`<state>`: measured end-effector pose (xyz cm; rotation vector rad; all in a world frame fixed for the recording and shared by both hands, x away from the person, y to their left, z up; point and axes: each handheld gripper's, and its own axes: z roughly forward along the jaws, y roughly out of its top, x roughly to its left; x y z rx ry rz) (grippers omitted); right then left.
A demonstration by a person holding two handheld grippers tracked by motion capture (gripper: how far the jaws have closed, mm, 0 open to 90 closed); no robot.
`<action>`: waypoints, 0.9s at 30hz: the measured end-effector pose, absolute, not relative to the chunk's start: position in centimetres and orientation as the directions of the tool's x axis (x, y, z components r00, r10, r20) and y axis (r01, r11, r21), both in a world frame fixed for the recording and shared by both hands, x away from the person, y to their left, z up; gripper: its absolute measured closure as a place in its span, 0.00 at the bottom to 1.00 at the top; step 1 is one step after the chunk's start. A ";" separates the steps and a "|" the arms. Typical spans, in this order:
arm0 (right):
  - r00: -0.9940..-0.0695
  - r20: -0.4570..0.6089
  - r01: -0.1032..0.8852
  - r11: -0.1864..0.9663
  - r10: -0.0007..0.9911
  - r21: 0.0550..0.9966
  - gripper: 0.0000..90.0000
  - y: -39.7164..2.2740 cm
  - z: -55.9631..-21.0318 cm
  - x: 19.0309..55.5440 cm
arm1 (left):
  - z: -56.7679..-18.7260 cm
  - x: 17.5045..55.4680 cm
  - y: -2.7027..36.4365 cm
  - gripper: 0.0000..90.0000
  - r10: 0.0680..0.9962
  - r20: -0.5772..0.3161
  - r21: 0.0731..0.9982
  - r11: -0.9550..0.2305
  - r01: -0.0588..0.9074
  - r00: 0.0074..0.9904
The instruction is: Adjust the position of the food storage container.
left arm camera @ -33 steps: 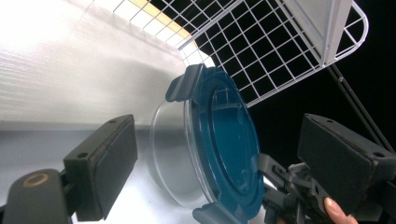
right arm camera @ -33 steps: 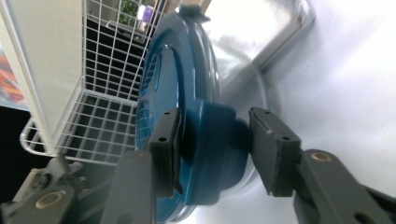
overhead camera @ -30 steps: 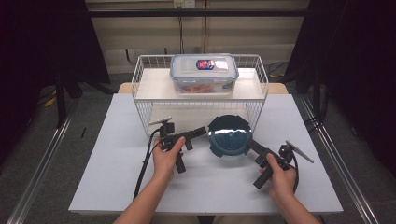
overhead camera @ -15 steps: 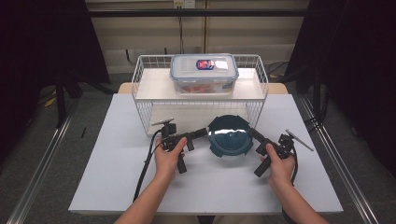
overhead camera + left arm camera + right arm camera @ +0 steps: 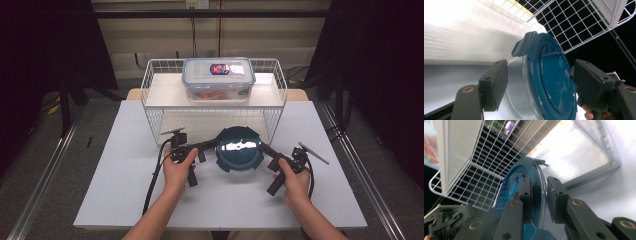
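Blue-lidded container [image 5: 239, 155] between both grippers (touching)

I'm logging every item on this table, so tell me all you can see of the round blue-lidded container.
The round container has a dark teal, glossy plastic lid with latch tabs around its rim and a clear body beneath. It sits upright on the white table, just in front of the white wire rack. The left gripper straddles its side with jaws just closing; the right gripper has been closing over the lid's rim.
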<state>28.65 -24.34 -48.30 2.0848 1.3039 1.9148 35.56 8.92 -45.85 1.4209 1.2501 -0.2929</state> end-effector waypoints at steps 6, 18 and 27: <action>-0.105 0.825 0.572 -0.645 0.555 0.507 0.84 -23.3 -48.4 28.3 | -45.3 35.0 10.4 0.29 0.531 -0.750 0.577 0.232 0.783 0.394; -0.089 0.857 0.667 -0.609 0.507 0.430 0.80 -20.9 -48.9 27.4 | -44.5 33.9 13.4 0.27 0.570 -0.725 0.599 0.243 0.763 0.388; -0.103 0.870 0.716 -0.570 0.483 0.402 0.75 -18.8 -49.0 26.2 | -44.9 33.8 14.0 0.30 0.568 -0.736 0.575 0.235 0.784 0.370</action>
